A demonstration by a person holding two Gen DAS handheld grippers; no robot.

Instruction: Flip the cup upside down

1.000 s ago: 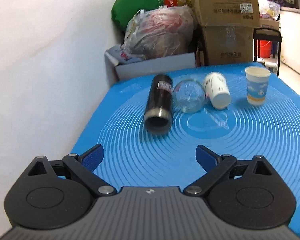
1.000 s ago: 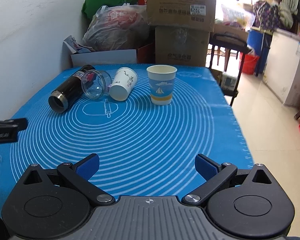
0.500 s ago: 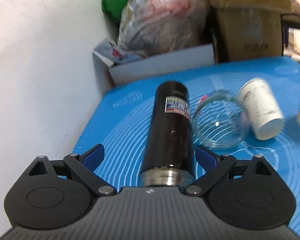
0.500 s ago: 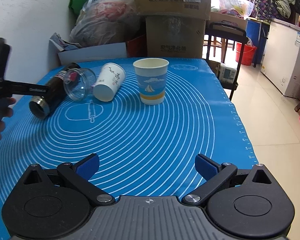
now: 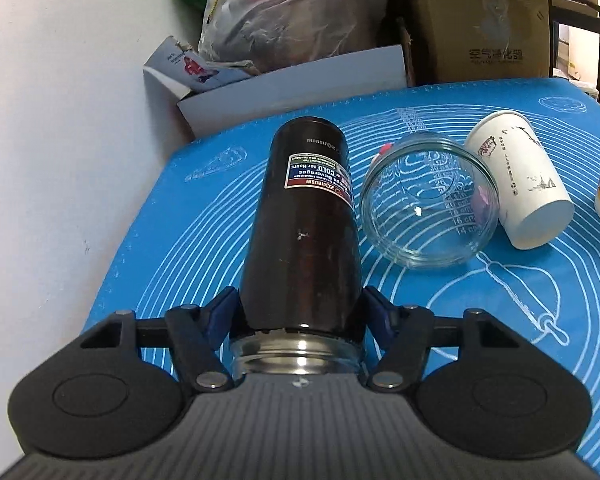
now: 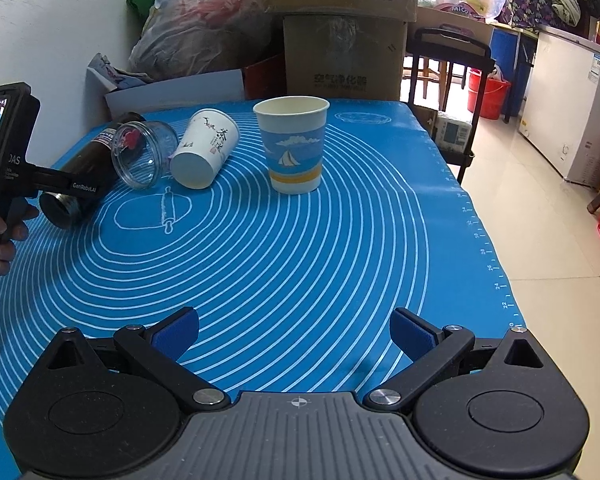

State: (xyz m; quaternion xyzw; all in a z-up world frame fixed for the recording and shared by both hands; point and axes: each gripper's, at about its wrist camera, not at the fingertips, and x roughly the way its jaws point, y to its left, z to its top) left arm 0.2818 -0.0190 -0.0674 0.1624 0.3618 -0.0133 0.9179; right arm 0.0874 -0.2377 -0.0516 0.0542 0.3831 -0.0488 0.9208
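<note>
The black flask (image 5: 300, 236) lies on its side at the blue mat's (image 6: 300, 264) left edge, our left gripper (image 5: 300, 312) clamped around it near the steel mouth. A tipped glass jar (image 5: 428, 204) touches it, a toppled white paper cup (image 5: 520, 184) beside that. The sailboat cup (image 6: 292, 148), upright, looks empty. Our right gripper (image 6: 294, 334) hovers spread wide.

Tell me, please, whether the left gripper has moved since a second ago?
Yes. The left gripper has advanced toward the wall end of the blue mat, and its fingers now sit on either side of the lying black thermos near its steel mouth.
</note>
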